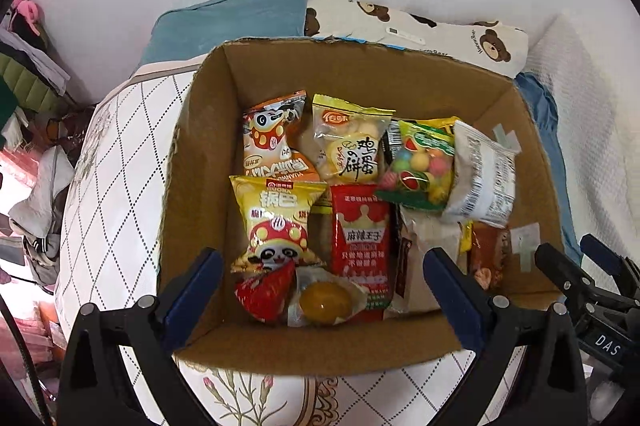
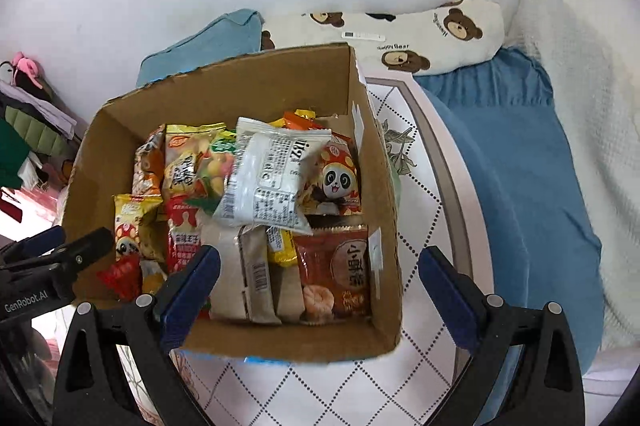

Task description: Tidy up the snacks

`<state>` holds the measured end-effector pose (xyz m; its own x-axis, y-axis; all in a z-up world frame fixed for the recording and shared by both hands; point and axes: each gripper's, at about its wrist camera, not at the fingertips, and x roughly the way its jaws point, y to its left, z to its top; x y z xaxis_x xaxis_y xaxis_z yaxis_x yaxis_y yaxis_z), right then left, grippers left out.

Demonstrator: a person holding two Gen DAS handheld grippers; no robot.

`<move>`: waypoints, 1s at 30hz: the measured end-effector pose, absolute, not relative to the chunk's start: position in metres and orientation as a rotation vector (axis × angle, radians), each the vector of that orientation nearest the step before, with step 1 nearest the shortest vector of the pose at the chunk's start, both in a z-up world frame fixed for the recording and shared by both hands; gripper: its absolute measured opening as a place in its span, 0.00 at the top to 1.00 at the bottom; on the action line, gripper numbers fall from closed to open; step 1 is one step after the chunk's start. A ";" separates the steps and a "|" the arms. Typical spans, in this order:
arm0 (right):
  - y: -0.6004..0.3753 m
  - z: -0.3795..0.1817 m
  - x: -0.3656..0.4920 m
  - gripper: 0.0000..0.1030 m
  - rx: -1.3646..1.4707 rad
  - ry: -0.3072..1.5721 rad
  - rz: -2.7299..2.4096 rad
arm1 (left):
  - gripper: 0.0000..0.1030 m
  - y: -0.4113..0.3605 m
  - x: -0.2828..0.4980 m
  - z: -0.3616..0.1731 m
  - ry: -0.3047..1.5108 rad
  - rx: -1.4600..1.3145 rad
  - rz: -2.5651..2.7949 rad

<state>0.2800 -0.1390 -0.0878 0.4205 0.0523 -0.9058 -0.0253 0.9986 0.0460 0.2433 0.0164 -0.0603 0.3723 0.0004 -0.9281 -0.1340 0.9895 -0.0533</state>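
Observation:
An open cardboard box [image 1: 200, 162] stands on a patterned bed and holds several snack packets. In the left wrist view I see a yellow panda packet [image 1: 276, 218], a red packet [image 1: 362, 238], a candy bag [image 1: 424, 162] and a white packet [image 1: 482, 174]. My left gripper [image 1: 320, 286] is open and empty above the box's near edge. In the right wrist view the box [image 2: 384, 266] shows a white packet [image 2: 272, 178] on top and a red shrimp packet [image 2: 340, 274]. My right gripper [image 2: 320, 286] is open and empty over the box's near right corner.
The bed's quilted cover [image 2: 340, 386] surrounds the box. A bear-print pillow [image 2: 432, 34] and a teal pillow [image 1: 228, 22] lie behind it by the white wall. A blue blanket [image 2: 520, 186] lies to the right. Clothes are piled at the left [image 1: 28, 74].

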 end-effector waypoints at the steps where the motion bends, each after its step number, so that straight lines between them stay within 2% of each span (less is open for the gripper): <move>1: -0.138 -0.082 0.276 0.02 0.020 1.121 0.045 | 0.00 0.015 0.239 -0.057 1.183 -0.126 0.084; 10: -0.130 -0.035 0.237 0.02 -0.013 1.028 0.064 | 0.00 0.009 0.194 -0.015 1.093 -0.131 0.060; 30: -0.122 0.083 0.085 0.00 -0.021 0.796 0.137 | 0.00 -0.006 0.057 0.080 0.891 -0.091 0.096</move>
<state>0.0850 -0.1222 0.0829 0.6914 0.1150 -0.7133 -0.1310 0.9908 0.0327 0.0573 -0.0057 0.0805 0.6252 0.0457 -0.7791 -0.1211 0.9919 -0.0390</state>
